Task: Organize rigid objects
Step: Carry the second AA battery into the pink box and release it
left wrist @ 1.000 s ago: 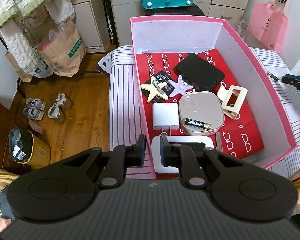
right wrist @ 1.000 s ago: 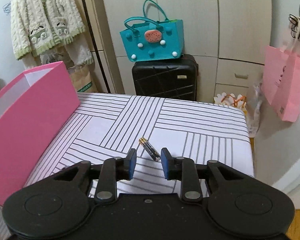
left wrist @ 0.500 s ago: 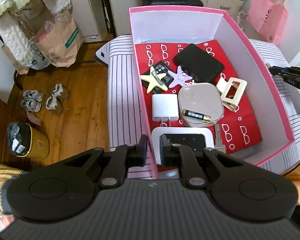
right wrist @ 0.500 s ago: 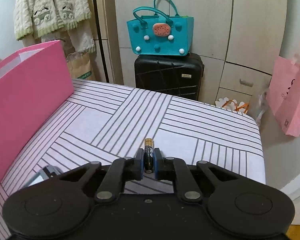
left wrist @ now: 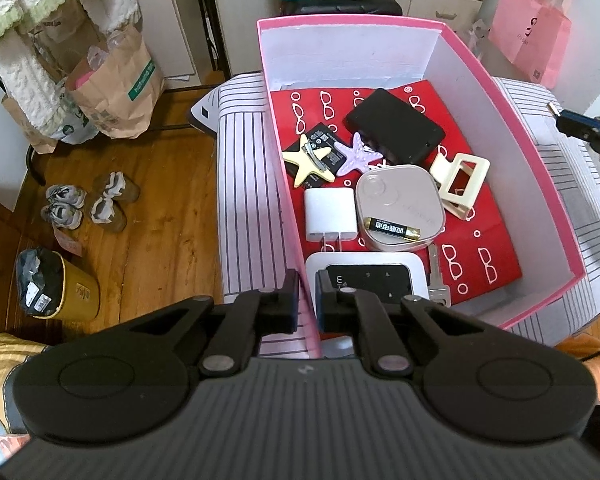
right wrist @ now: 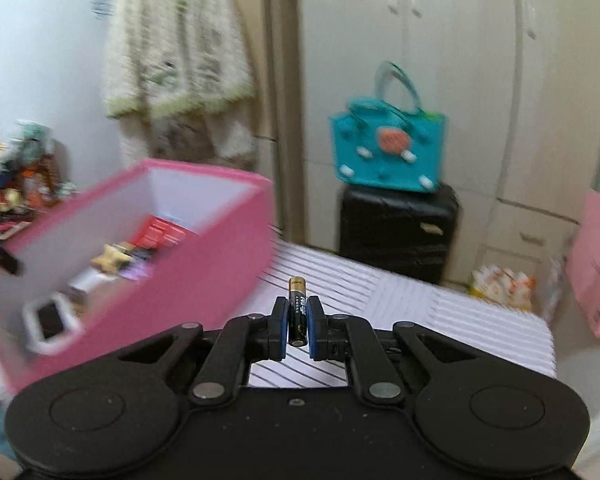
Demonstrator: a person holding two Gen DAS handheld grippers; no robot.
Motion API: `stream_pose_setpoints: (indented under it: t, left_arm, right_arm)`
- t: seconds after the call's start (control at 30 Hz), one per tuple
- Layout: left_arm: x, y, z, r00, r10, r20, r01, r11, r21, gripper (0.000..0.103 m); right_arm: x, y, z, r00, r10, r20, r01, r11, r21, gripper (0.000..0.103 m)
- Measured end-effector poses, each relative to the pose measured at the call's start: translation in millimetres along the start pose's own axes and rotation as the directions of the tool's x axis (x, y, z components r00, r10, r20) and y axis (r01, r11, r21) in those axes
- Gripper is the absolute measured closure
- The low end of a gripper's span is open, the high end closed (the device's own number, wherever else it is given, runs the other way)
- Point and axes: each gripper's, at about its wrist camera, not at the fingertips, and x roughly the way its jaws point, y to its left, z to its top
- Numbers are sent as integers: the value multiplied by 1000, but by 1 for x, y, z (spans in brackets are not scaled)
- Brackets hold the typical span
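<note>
A pink box (left wrist: 512, 92) stands on the striped table (left wrist: 244, 184). It holds a black case (left wrist: 396, 126), two star clips (left wrist: 308, 158), a white charger (left wrist: 330, 220), a round-cornered tin (left wrist: 398, 204) with a battery (left wrist: 392, 233) on it, a cream clip (left wrist: 462, 184), a key and a white router (left wrist: 366, 276). My left gripper (left wrist: 308, 300) is shut on the box's near-left wall. My right gripper (right wrist: 298, 322) is shut on a black and gold battery (right wrist: 297, 312), lifted above the table right of the box (right wrist: 204, 256); it also shows in the left wrist view (left wrist: 580, 126).
A black suitcase (right wrist: 396, 232) with a teal bag (right wrist: 388, 152) on top stands behind the table. A pink paper bag (left wrist: 530, 38) hangs at the right. On the wooden floor at the left are paper bags (left wrist: 116, 84), small shoes (left wrist: 88, 204) and a yellow bin (left wrist: 56, 290).
My right gripper closed on the battery lying on the table, lifted it and swung left toward the box. My left gripper has kept its hold on the box wall.
</note>
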Motion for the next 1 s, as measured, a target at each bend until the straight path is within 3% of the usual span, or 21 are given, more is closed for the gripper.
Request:
stream_pose_setpoints:
  t: [0.1,0.17,0.23,0.33,0.5,0.63,1.0]
  left_arm:
    - [-2,1,-2,1000,-5,8,5,1000,3,95]
    - [-2,1,-3,1000,-8,10,8,1000,1,95]
    - [-4,1,-4,1000,-10,14,10,1000,1,95]
    - [-7,1,-5,999,-3,40,3,1000,1,95]
    - [-8,-1,-7,999,1,49,-2,1000,16,95]
    - [-9,0,-6,999,-7,50,6,1000,23,95]
    - [-8,0,-8,998,-14,61,12,999,44,95]
  right_arm:
    - [-9,21,15,993,119,6,-119,992,49,91]
    - [-10,38,22,975,224,14,-224,971,79,91]
    - [-4,61,28,954,298,6,-298,953,49,91]
    - [10,89,35,938,345,-38,-346,938,-10,91]
    - [51,119,53,944,282,-173,-299,951,-76,91]
    - [79,134,63,936,247,-251,-281,953,-113,91]
    - [114,151,53,911,181,-370,-256,953,-164,91]
